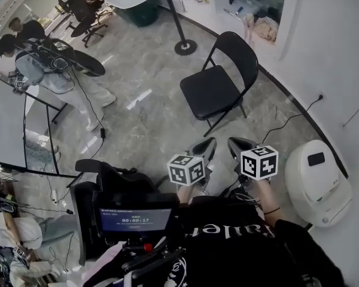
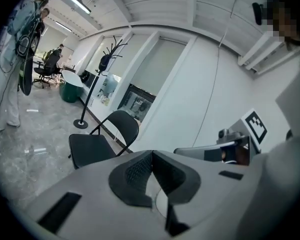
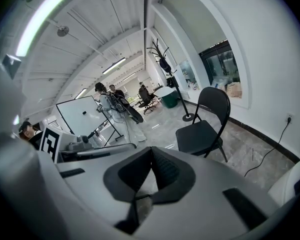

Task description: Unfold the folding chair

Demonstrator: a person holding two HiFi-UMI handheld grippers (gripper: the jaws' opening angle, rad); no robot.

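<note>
A black folding chair [image 1: 215, 88] stands opened out on the marble floor near the curved white wall, seat level and backrest up. It also shows in the left gripper view [image 2: 97, 144] and the right gripper view [image 3: 202, 131]. My left gripper [image 1: 208, 143] and right gripper [image 1: 236, 143] hang side by side in front of my body, a good step short of the chair and touching nothing. The left gripper [image 2: 152, 156] is shut with nothing between its pads. The right gripper [image 3: 151, 154] is likewise shut and empty.
A white rounded appliance [image 1: 317, 181] sits on the floor at my right, with a cable [image 1: 287, 121] running to a wall socket. A coat stand base [image 1: 185, 46] stands beyond the chair. A whiteboard [image 1: 6, 124] and a person [image 1: 54, 70] are at left. A screen rig [image 1: 134, 217] sits below me.
</note>
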